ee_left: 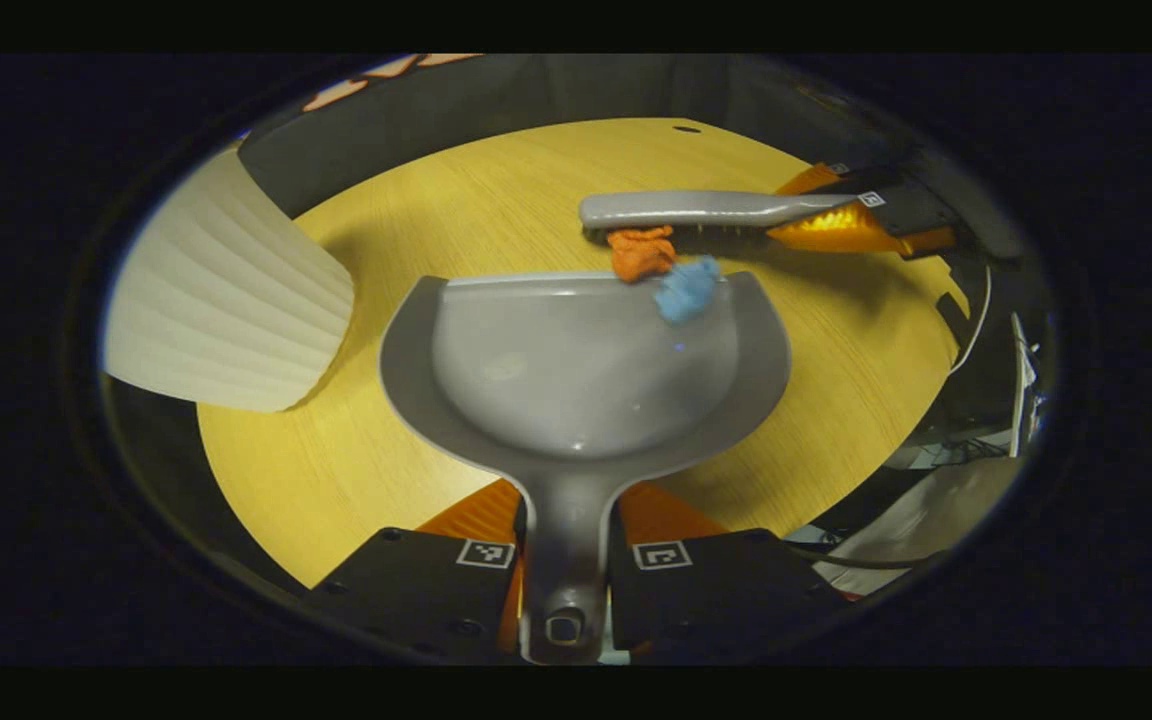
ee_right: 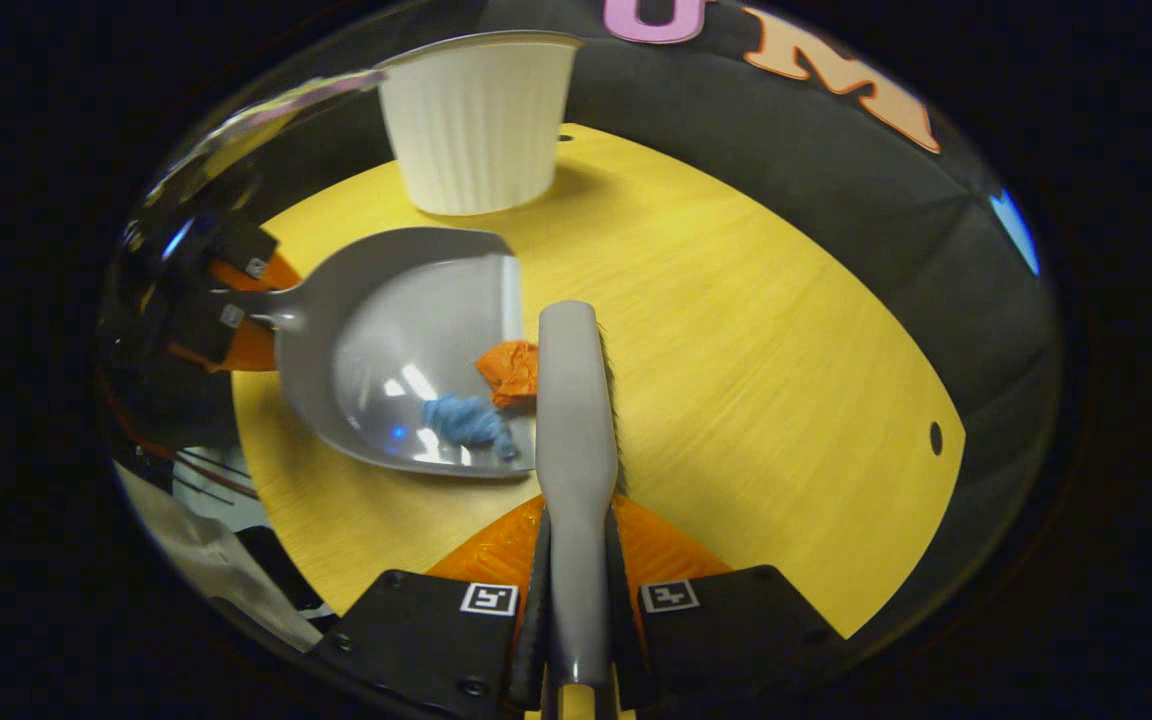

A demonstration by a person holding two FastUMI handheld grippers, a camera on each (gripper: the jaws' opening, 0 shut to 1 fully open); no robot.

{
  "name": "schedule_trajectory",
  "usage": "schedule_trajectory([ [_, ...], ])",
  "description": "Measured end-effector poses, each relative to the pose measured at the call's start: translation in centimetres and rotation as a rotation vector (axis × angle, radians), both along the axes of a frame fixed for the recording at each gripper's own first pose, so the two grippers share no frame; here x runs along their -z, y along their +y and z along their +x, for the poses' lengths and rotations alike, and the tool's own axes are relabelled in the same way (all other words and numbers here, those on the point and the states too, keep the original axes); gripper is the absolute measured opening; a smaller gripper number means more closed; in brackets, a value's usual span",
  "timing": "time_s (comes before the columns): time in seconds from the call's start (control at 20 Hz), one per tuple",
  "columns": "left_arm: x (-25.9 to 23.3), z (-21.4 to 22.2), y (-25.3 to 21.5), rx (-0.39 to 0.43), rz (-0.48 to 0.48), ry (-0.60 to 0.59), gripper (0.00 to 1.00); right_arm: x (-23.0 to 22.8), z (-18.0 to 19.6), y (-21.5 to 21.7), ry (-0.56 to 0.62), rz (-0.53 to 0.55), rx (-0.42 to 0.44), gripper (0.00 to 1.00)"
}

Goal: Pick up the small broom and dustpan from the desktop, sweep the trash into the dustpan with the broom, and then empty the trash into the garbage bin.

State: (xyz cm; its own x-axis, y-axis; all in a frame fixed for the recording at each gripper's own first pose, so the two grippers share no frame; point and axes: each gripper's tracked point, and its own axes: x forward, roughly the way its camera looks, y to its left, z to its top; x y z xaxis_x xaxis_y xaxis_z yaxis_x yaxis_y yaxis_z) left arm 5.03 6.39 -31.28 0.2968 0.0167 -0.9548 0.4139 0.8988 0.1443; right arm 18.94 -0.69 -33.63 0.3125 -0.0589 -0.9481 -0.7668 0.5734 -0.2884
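The left tongs (ee_left: 566, 560) pinch the dustpan (ee_left: 586, 370) by its handle, and the pan sits flat on the yellow table (ee_left: 416, 230) just in front of them, with its open lip facing away. The right tongs (ee_right: 576, 590) pinch the broom (ee_right: 576, 400), which sticks straight out ahead of them. The long side of the broom lies along the pan's lip, so the trash is squeezed between the two. The orange scrap (ee_left: 641, 252) touches the broom and sits right on the lip. The blue scrap (ee_left: 688, 288) is a bit further into the pan. I think one more push toward the left tongs gets both in. The white bin (ee_right: 476, 125) stands past the pan, near the table edge. The bristles are mostly hidden under the broom's back.
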Motion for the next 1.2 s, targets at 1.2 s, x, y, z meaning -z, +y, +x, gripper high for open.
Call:
schedule_trajectory([
  [1.2, -2.2, 4.7, -0.4, 0.0, -0.027, -0.304, 0.3, -6.2, -5.8, -2.2, -0.37, 0.361, 0.494, 0.3],
])
